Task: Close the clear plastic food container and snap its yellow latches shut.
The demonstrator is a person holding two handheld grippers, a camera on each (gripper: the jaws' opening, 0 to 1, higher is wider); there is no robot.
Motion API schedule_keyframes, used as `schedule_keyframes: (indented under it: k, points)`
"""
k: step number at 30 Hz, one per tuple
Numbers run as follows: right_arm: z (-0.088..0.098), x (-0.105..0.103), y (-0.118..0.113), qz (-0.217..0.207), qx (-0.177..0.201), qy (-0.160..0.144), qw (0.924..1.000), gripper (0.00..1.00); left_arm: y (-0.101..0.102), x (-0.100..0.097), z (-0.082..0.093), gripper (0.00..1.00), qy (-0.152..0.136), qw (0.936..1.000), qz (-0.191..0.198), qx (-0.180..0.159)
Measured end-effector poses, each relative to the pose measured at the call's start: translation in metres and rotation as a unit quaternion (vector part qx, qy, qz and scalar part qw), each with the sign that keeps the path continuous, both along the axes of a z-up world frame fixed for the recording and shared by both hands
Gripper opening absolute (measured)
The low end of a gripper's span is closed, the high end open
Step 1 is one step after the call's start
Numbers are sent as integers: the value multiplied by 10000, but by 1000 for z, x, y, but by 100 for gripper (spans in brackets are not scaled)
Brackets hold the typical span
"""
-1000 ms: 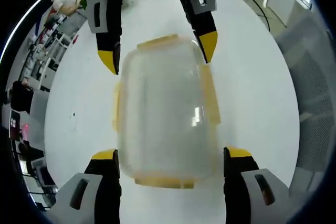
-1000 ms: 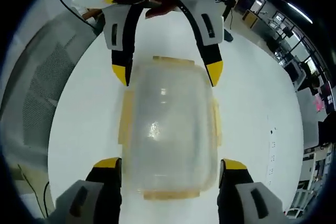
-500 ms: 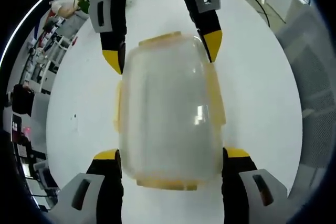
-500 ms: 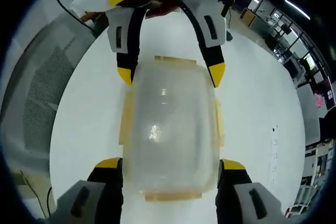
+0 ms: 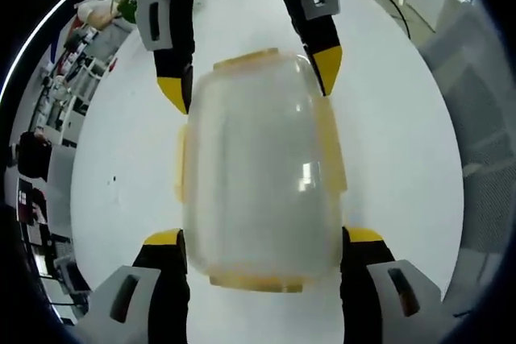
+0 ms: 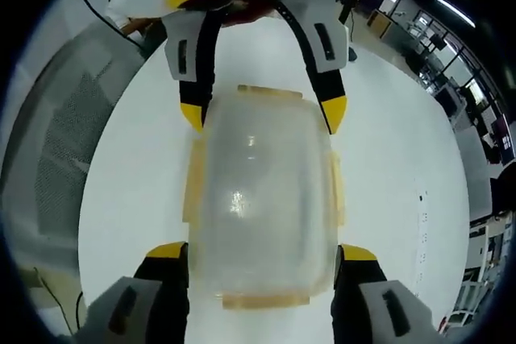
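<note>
Left gripper view: clear plastic food container [image 5: 260,168] sits on the white tabletop [image 5: 395,142], lid on, dead centre. Left gripper [image 5: 262,239] rises from 6 o'clock, jaws spread wide, one yellow-tipped jaw at each near corner of the container, close against its sides; contact not certain. Right gripper [image 5: 251,78] comes in from 12 o'clock, also spread, its tips at the container's two far corners. Yellow latches [image 5: 331,144] show along the rim at 3, 9, 12 and 6 o'clock; whether they are snapped down I cannot tell. Right gripper view: same layout mirrored. Container [image 6: 262,199] centre, right gripper [image 6: 260,254] at 6 o'clock with jaws apart and straddling the near end, left gripper [image 6: 262,114] at 12 o'clock straddling the far end. Latches [image 6: 193,181] lie flat-looking along the long sides. Tabletop [image 6: 387,167] white; grey mesh panel [image 6: 48,151] at 9 o'clock beyond the tabletop edge.
</note>
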State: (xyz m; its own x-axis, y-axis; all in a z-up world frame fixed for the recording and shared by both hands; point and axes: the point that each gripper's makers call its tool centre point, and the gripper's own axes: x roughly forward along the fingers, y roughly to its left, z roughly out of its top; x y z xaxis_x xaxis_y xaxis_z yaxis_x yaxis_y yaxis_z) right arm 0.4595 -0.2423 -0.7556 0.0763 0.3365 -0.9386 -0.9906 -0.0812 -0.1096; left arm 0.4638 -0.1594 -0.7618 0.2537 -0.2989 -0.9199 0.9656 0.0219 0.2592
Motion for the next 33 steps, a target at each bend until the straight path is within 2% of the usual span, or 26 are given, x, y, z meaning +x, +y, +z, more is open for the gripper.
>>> schedule_keyframes:
  k: [33]
  points:
    - [-1,-16,84,-159,100,7,9998,72,85,-13,-1,75,-8,9998,-131,122]
